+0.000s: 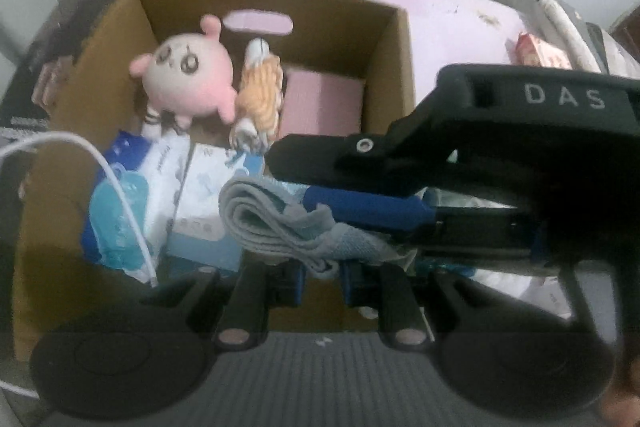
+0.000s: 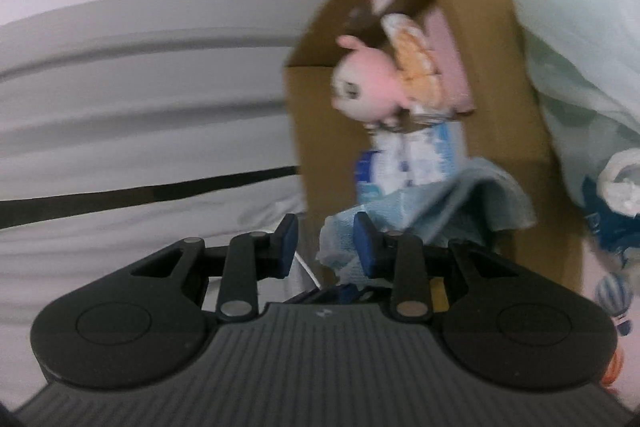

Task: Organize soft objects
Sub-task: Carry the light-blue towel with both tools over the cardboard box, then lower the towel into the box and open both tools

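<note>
Pinching grey cloth (image 1: 280, 227) over box (image 1: 392, 39) | left gripper (image 1: 320, 277) clamped | right gripper (image 2: 326, 247) jaws apart, empty

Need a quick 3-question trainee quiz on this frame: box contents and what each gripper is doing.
1. True or false: the pink plush lies inside the cardboard box.
2. What is the left gripper shut on? A: grey cloth. B: a tissue pack. C: a white cable.
3. Fill in: the right gripper has its jaws ____, with nothing between them.
Key: 1 true; 2 A; 3 open.
</note>
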`<action>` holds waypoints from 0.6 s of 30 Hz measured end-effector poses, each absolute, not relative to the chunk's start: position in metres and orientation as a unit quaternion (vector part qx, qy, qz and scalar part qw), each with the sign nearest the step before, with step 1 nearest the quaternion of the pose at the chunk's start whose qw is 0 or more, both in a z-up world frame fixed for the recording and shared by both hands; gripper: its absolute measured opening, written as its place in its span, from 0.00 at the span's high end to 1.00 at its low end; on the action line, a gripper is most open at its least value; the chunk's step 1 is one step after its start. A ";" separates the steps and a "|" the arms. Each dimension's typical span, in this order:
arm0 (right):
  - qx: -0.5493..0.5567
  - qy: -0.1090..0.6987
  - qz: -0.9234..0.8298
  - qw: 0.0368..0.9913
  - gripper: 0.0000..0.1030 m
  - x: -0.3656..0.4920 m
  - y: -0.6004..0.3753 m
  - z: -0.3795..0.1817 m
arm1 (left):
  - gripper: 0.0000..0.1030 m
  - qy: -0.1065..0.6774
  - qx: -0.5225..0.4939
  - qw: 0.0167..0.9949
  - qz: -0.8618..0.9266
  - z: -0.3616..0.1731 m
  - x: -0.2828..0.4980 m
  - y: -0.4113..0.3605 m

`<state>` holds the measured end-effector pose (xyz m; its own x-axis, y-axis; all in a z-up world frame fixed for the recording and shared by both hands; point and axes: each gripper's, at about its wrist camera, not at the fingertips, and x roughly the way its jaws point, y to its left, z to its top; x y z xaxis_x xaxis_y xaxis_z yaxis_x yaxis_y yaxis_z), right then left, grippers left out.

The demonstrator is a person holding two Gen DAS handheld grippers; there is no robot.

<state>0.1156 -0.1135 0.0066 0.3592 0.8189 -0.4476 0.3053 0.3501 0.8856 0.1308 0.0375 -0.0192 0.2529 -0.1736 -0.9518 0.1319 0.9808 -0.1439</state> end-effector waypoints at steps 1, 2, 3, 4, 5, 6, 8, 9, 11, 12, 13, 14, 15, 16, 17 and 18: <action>0.520 0.534 0.198 0.637 0.71 0.116 -0.114 0.005 | 0.83 0.607 -0.018 0.788 -0.099 -0.023 0.133 0.039; 0.507 0.539 0.193 0.645 0.71 0.120 -0.114 0.003 | 0.83 0.610 -0.018 0.786 -0.100 -0.026 0.134 0.039; 0.493 0.543 0.189 0.653 0.71 0.121 -0.114 0.003 | 0.83 0.613 -0.018 0.784 -0.101 -0.029 0.137 0.039; 0.478 0.548 0.183 0.662 0.70 0.124 -0.115 0.003 | 0.82 0.615 -0.017 0.782 -0.102 -0.033 0.141 0.039; 0.461 0.551 0.177 0.673 0.69 0.127 -0.115 0.003 | 0.81 0.617 -0.016 0.780 -0.102 -0.036 0.143 0.039; 0.445 0.553 0.173 0.683 0.69 0.129 -0.114 0.005 | 0.79 0.618 -0.014 0.779 -0.103 -0.038 0.144 0.039; 0.416 0.553 0.162 0.703 0.64 0.135 -0.110 0.007 | 0.75 0.622 -0.015 0.775 -0.107 -0.043 0.150 0.039; 0.403 0.553 0.156 0.713 0.62 0.136 -0.111 0.010 | 0.72 0.623 -0.014 0.775 -0.107 -0.046 0.152 0.039; 0.386 0.547 0.146 0.728 0.55 0.140 -0.111 0.011 | 0.70 0.623 -0.010 0.774 -0.110 -0.050 0.156 0.039; 0.379 0.544 0.140 0.736 0.55 0.143 -0.111 0.011 | 0.70 0.624 -0.008 0.774 -0.110 -0.054 0.159 0.039; 0.372 0.540 0.135 0.743 0.54 0.144 -0.113 0.013 | 0.66 0.625 -0.008 0.773 -0.111 -0.057 0.161 0.040; 0.367 0.536 0.129 0.749 0.54 0.144 -0.116 0.015 | 0.63 0.624 -0.007 0.773 -0.113 -0.059 0.163 0.040; 0.364 0.531 0.123 0.755 0.53 0.144 -0.120 0.018 | 0.59 0.622 -0.005 0.775 -0.114 -0.060 0.164 0.040; 0.364 0.526 0.120 0.759 0.53 0.145 -0.123 0.019 | 0.58 0.620 -0.003 0.777 -0.113 -0.059 0.164 0.041; 0.367 0.519 0.116 0.763 0.53 0.144 -0.128 0.021 | 0.58 0.616 0.000 0.779 -0.114 -0.058 0.164 0.041; 0.373 0.514 0.113 0.764 0.53 0.144 -0.131 0.021 | 0.57 0.614 0.000 0.781 -0.116 -0.057 0.164 0.042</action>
